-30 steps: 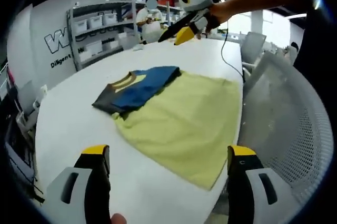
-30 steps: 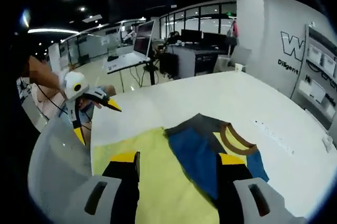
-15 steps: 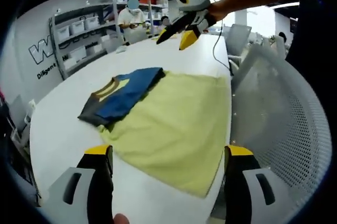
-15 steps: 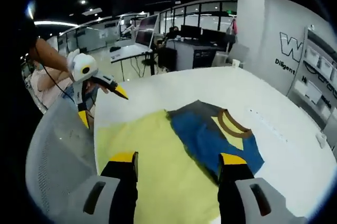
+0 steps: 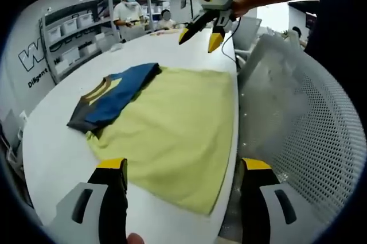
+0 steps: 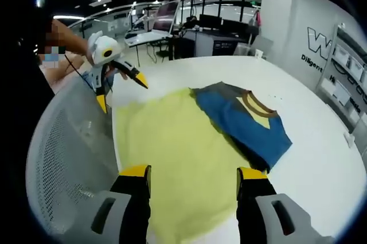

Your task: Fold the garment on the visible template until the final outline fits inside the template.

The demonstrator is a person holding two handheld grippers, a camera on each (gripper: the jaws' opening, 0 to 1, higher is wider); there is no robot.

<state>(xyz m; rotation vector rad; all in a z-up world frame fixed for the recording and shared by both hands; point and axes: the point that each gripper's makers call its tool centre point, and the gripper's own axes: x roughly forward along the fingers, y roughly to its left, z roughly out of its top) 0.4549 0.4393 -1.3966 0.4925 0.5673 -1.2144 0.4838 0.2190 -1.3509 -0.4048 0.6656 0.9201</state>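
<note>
Shelving behind folded garment, monitors opposite

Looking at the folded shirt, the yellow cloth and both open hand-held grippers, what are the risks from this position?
1. The yellow cloth template reaches the white table's edge beside the white mesh chair; a pull may drag it off.
2. The folded blue, grey and yellow shirt lies partly off the cloth on its far side, so the outline may not fit inside.
3. Both the left hand-held gripper and the right hand-held gripper are open and above the table; a low grasp may catch the cloth with the shirt.
</note>
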